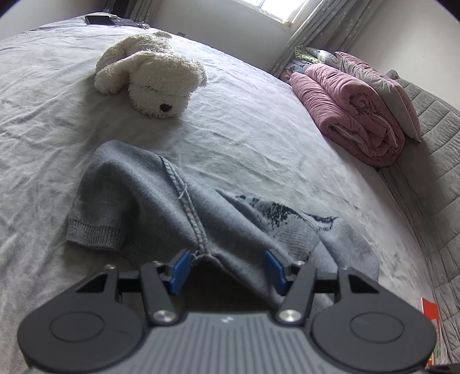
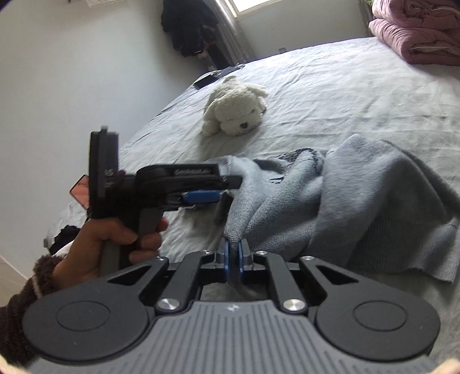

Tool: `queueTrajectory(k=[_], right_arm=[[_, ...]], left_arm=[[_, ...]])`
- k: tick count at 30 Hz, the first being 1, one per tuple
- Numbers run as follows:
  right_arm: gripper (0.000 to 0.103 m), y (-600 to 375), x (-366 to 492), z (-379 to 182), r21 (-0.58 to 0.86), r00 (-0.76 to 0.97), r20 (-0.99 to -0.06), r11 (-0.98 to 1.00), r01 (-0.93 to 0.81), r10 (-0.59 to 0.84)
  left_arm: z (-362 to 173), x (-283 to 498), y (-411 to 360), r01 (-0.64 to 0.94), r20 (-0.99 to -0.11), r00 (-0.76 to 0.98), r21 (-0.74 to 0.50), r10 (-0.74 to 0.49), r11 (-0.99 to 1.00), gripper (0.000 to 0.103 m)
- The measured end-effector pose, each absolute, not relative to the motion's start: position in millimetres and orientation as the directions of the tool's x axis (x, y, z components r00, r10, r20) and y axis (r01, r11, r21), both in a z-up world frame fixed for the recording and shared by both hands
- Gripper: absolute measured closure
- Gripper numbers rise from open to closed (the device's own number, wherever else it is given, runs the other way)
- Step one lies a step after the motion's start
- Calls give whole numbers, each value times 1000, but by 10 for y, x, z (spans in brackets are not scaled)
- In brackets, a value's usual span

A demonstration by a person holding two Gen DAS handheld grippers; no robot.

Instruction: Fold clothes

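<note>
A grey knitted sweater [image 1: 138, 207] with a dark pattern lies rumpled on the pale bed sheet [image 1: 258, 129]. My left gripper [image 1: 227, 267] stands open right at it. Its blue pads [image 1: 179, 270] are wide apart, and a raised fold with the seam sits in the gap without being pinched. In the right wrist view, my right gripper [image 2: 235, 253] is shut on a narrow fold of the sweater [image 2: 359, 195], which rises from its pads. The left gripper [image 2: 230, 192] shows side-on there, held by a person's hand [image 2: 115, 238], its fingers straddling the sweater's left edge.
A white plush dog [image 1: 155, 74] lies further up the bed. A folded pink quilt [image 1: 350, 115] and a pillow [image 1: 382, 86] sit at the right by a grey quilted headboard [image 1: 431, 172]. A dark flat device [image 1: 99, 19] rests at the far corner. Dark clothes [image 2: 189, 28] hang by the window.
</note>
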State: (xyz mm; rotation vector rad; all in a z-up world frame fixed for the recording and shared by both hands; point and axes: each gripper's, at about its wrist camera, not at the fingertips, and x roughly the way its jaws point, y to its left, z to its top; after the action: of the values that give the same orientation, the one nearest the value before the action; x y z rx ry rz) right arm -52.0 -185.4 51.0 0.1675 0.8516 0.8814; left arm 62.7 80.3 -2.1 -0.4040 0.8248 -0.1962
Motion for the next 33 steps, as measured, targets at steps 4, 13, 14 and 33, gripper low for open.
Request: queueTrajectory(k=[4,13,14,33], right_arm=[[94,-1681,-746,447,529,186,-601,562,-637,777],[93,-1235,-1107,162,577,-54,-664,465,-672,746],[93,-1185,-1120,105,572,-68,-679,469,-674,731],[57,-1110,-28,250,453,98,-749,615,-646,655]], left_arm=[[45,565,827,33,-663,679,-401,-315,916,43],[17,504,956,37,-678,665,-389,-313,921,43],[3,502,963,37,-682,661,-389,-315,920,43],[-336,640,1140,-17,-750,544,-458,-377,889,43]])
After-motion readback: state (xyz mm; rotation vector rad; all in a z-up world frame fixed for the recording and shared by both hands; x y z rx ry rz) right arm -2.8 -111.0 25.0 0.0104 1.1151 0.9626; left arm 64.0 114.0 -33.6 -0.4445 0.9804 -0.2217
